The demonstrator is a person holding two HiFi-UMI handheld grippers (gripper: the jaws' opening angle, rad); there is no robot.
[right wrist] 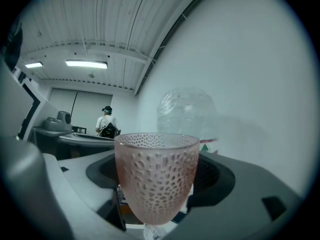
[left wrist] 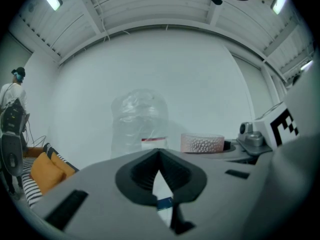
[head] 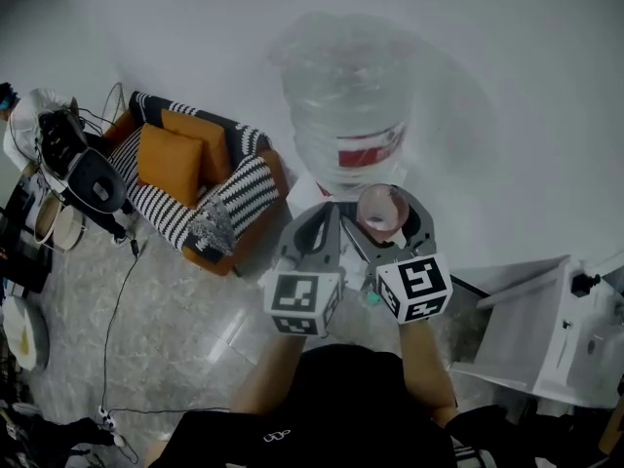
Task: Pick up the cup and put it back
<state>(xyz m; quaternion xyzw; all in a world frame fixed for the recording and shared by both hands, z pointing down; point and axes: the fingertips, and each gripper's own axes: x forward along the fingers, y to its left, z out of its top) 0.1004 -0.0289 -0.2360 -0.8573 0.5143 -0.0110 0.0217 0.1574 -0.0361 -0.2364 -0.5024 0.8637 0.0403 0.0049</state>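
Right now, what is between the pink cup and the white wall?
A big clear water bottle, seen behind the cup in the right gripper view.

Your pink dimpled glass cup (right wrist: 156, 176), stemmed, upright, clasped between the jaws of your right gripper (head: 384, 199).

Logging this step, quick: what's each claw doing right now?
Left claw: closed, empty.
Right claw: closed on the cup.

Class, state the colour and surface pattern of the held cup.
The cup is translucent pale pink, dimpled all over; best in the right gripper view.
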